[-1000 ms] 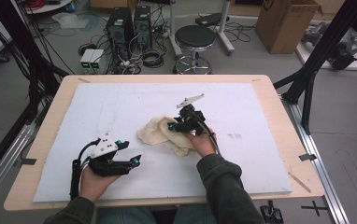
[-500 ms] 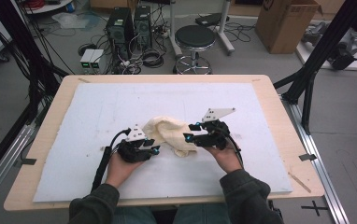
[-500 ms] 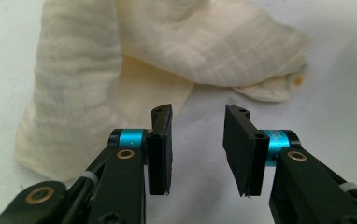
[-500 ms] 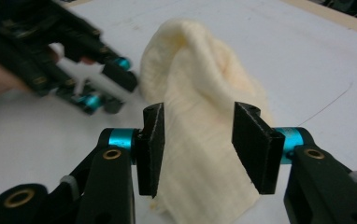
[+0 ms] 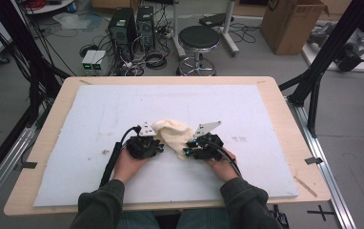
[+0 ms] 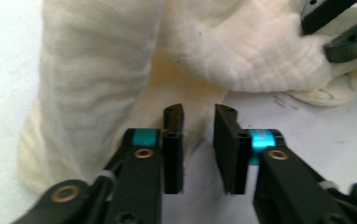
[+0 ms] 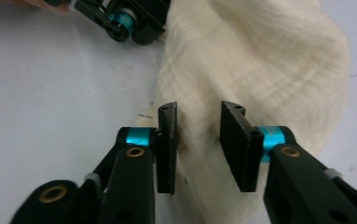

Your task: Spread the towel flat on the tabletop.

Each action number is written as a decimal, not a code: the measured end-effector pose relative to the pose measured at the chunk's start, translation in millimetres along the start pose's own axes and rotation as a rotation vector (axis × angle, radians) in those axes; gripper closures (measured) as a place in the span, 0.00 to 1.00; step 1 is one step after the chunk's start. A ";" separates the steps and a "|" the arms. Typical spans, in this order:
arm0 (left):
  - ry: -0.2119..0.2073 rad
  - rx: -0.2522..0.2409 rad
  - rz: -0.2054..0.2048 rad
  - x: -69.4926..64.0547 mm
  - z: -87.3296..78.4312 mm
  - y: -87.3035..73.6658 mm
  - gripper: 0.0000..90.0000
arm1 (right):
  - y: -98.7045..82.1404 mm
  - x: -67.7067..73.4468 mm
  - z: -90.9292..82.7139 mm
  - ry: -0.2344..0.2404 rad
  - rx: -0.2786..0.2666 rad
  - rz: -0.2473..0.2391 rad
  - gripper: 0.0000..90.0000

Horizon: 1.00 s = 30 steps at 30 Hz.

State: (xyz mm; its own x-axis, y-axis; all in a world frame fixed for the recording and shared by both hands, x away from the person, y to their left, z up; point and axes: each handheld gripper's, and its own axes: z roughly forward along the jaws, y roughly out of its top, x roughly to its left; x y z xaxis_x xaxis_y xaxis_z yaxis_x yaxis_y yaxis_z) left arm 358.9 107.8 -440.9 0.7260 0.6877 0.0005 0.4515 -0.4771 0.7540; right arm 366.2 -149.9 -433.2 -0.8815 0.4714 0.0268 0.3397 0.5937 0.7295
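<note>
A crumpled cream cloth [image 5: 173,133] lies in a heap on the white foam board [image 5: 247,109]. My left gripper [image 5: 160,147] lies low at the cloth's left edge. In the left gripper view its jaws [image 6: 199,112] have just been closing; a gap remains, with the cloth's [image 6: 242,51] edge between the tips. My right gripper [image 5: 186,151] is at the cloth's right near edge. Its jaws [image 7: 197,108] have also just been closing and straddle a fold of cloth [image 7: 260,56], still apart. Each gripper view shows the other gripper: the right [image 6: 335,28], the left [image 7: 125,18].
The foam board covers a wooden table [image 5: 278,95]. Small dark marks dot the board left of my left hand. Beyond the table stand a black stool [image 5: 199,38], computer cases [image 5: 127,24] and a cardboard box [image 5: 289,24]. Black frame posts flank the table.
Both hands have come in on the cloth: the left gripper moved right to its left edge, the right gripper came nearer and to its right side. Both pairs of jaws stand narrower.
</note>
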 end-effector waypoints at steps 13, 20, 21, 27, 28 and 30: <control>-0.034 -0.012 0.053 -0.7 -13.9 0.1 0.98 | -1.2 -8.0 -17.8 0.022 -0.071 0.043 0.92; -0.054 -0.072 0.113 -1.0 -50.9 -1.9 0.98 | -1.3 -13.9 -44.6 -0.002 -0.135 0.066 0.93; -0.055 -0.082 0.117 0.0 -56.5 -2.9 0.98 | -1.7 -14.9 -47.8 -0.002 -0.142 0.065 0.93; -0.046 -0.125 0.118 12.8 -88.3 -13.1 0.98 | -4.4 -17.9 -62.0 -0.017 -0.156 0.080 0.93; -0.044 -0.130 0.108 15.5 -92.9 -14.9 0.98 | -4.5 -18.1 -64.0 -0.016 -0.156 0.083 0.93; -0.039 -0.149 0.090 20.8 -101.6 -18.2 0.98 | -3.9 -17.6 -66.7 -0.016 -0.150 0.083 0.93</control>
State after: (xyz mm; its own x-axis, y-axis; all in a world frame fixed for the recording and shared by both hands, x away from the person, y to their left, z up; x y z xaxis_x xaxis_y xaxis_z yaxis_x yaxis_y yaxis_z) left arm 313.1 186.4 -387.8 0.7807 0.6230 0.0493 0.3040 -0.4475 0.8410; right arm 358.5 -204.0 -390.9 -0.8468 0.5257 0.0814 0.3575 0.4491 0.8189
